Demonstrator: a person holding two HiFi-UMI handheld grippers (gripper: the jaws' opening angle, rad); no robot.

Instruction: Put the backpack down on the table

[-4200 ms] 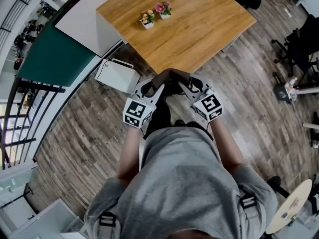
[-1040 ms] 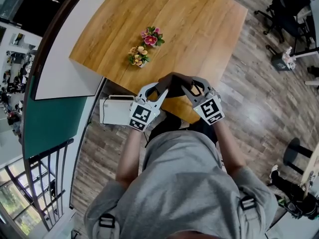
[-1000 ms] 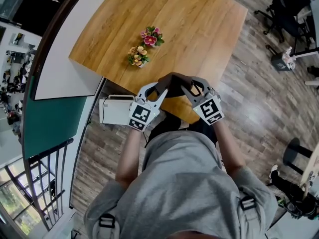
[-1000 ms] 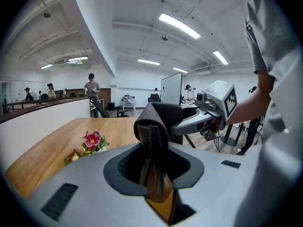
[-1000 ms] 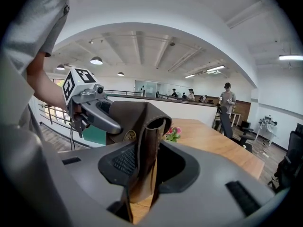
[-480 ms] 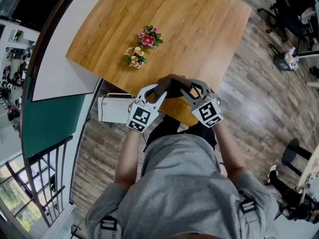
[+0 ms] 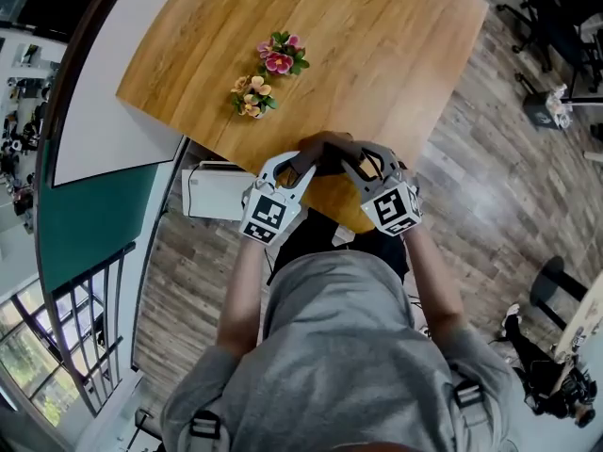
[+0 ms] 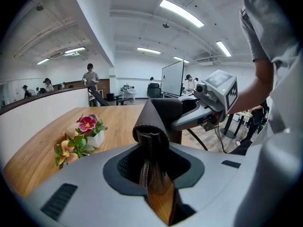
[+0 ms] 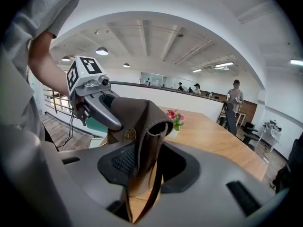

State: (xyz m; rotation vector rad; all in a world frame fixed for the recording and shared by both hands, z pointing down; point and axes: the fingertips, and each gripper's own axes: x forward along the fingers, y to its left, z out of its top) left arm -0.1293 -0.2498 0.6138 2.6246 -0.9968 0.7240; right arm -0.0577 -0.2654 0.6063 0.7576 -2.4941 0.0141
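Observation:
The dark brown leather backpack (image 7: 325,151) hangs by its top over the near corner of the wooden table (image 7: 377,45); its body is hidden under the grippers and my torso. My left gripper (image 7: 300,164) is shut on the left of the folded leather top (image 8: 152,119). My right gripper (image 7: 351,164) grips the right of that fold (image 9: 139,119); its jaws have just been opening a little, with the leather still between them. Each gripper view shows the other gripper, the right gripper (image 8: 214,97) and the left gripper (image 9: 93,96), close across the fold.
Two small flower pots, one with pink flowers (image 7: 279,56) and one with yellow flowers (image 7: 248,97), stand on the table's left part. A white box (image 7: 215,191) sits on the floor by the table's left side. Office chairs (image 7: 556,26) stand at the far right.
The person has walked up to the table's near corner. Over the last second both grippers and the backpack have sunk toward the tabletop, still side by side.

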